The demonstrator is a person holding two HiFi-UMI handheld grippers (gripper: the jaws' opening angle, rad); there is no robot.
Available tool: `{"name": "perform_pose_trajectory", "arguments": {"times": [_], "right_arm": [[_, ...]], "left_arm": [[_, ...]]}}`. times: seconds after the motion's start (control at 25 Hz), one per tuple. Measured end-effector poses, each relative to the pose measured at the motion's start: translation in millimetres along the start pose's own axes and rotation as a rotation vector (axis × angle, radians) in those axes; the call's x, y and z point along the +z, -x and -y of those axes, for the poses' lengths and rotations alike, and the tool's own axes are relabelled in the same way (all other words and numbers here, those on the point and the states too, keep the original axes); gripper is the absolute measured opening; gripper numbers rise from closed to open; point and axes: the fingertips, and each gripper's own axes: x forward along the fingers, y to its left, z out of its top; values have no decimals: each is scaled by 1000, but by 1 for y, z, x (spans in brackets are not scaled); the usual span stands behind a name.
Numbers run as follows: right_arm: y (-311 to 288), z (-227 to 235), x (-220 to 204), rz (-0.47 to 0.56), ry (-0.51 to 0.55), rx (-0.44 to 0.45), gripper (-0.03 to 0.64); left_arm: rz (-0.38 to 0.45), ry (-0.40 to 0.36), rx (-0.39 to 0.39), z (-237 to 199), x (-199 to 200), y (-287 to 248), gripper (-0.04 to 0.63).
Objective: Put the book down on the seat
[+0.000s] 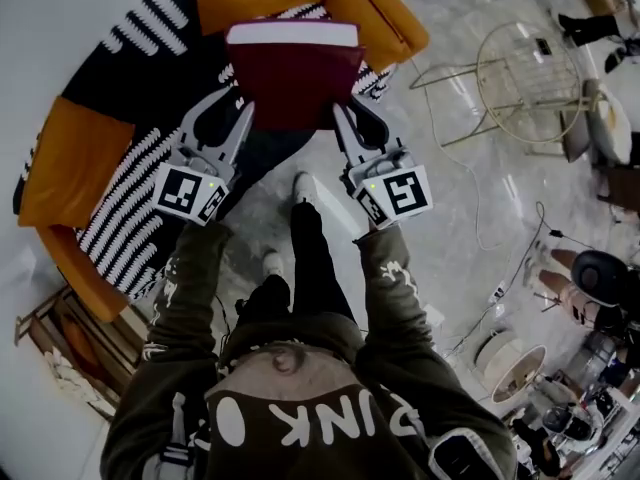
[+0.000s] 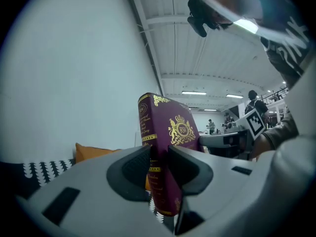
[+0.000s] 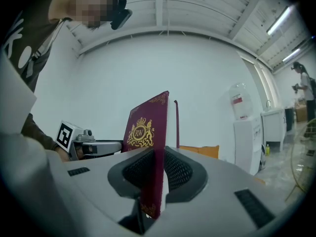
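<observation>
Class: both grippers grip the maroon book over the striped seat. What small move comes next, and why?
Probably lower both grippers together, book kept level. The left gripper and right gripper each clamp one side of the book, which seems to hang above the seat, so it should touch down before either opens.

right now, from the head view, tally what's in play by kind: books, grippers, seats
book: 1 (maroon, clamped in both sets of jaws)
grippers: 2 (left gripper, right gripper)
seat: 1 (black and white pattern, orange cushions)
total: 4
</observation>
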Motion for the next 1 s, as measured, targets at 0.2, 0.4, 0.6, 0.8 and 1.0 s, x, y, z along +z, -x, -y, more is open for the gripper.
{"name": "perform_pose_trajectory", "arguments": {"times": [0.2, 0.4, 0.6, 0.8, 1.0], "right_arm": [[-43, 41, -79, -67, -52, -7, 67], [-68, 78, -153, -124, -90, -1, 67], [-88, 102, -236, -188, -151, -5, 67], [-105, 117, -311, -265, -205, -11, 67], [-124, 137, -360, -326, -242, -25, 67]], "left_arm": [[-68, 50, 14, -35, -84, -40, 97], [-128, 93, 39, -54, -163, -72, 97], [-192, 116, 54, -71, -249, -91, 98], [-269, 154, 76, -84, -325, -99, 98], [-334, 174, 75, -98, -379, -116, 98]]}}
